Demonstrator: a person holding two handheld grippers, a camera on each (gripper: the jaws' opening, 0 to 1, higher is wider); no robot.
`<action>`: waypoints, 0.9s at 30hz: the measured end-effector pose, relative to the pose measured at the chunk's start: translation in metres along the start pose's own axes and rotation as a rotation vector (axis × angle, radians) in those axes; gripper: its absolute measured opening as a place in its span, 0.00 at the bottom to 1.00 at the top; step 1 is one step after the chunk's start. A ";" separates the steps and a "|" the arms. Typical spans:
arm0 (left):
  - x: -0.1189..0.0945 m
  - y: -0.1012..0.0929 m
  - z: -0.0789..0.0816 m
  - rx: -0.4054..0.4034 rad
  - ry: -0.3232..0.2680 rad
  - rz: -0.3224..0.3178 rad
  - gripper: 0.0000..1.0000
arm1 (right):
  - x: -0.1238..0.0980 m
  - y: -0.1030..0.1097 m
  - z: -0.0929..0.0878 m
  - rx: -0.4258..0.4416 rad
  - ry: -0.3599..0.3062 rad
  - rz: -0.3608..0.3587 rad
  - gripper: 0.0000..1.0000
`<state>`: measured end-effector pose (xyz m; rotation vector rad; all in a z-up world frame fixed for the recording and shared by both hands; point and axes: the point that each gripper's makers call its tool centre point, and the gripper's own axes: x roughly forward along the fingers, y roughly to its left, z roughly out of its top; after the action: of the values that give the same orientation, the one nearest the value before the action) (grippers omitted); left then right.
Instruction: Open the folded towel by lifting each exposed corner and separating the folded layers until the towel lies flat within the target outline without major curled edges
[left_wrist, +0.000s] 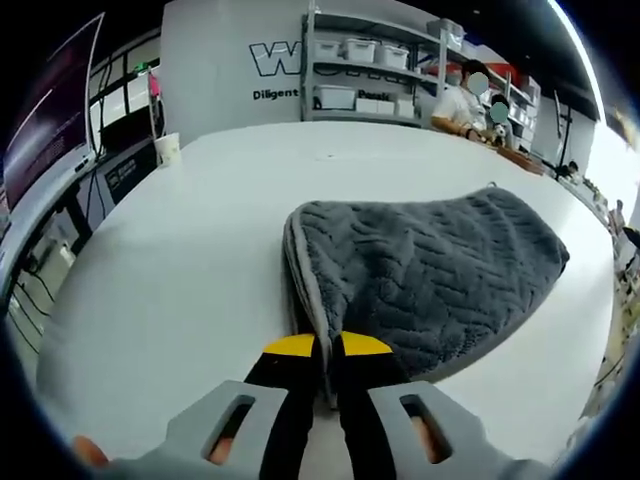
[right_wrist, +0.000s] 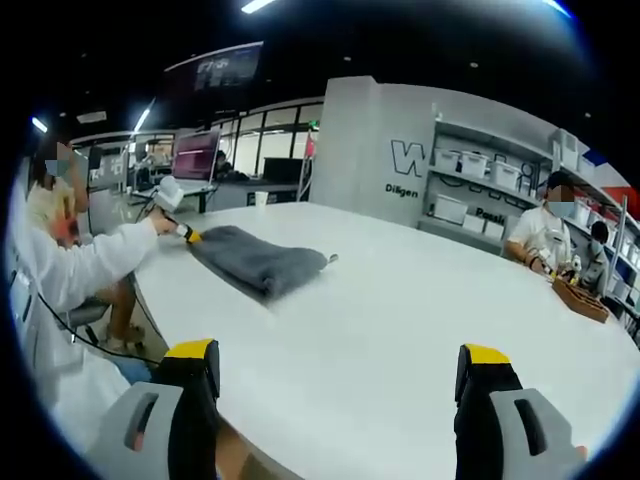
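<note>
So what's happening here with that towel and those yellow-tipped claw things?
A person is unfolding a grey, textured, folded towel on a white round table. The left gripper, black with yellow tips, is shut on the towel's near edge. The right gripper hangs open above the table, well away from the towel. The towel is folded over, not yet flat.

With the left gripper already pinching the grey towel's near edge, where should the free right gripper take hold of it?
The right gripper, jaws wide open, would likely do best at the top layer's far corner with the small loop on the folded grey towel, coming from the side opposite the left gripper. That corner lies exposed, so lifting it should peel the layers apart.
</note>
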<state>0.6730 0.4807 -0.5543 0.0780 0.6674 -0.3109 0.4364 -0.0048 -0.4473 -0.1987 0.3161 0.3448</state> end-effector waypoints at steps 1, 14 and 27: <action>-0.001 0.000 0.000 -0.003 -0.006 0.001 0.08 | 0.000 0.000 0.000 0.000 0.000 0.000 0.99; -0.053 -0.011 0.029 -0.076 -0.174 0.057 0.37 | 0.003 0.002 -0.002 0.002 0.008 0.005 0.99; -0.125 -0.103 0.054 -0.065 -0.367 -0.002 0.81 | 0.005 0.002 -0.005 -0.001 0.021 0.002 0.99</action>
<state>0.5812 0.4062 -0.4313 -0.0422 0.3132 -0.2955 0.4387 -0.0026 -0.4540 -0.2027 0.3373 0.3449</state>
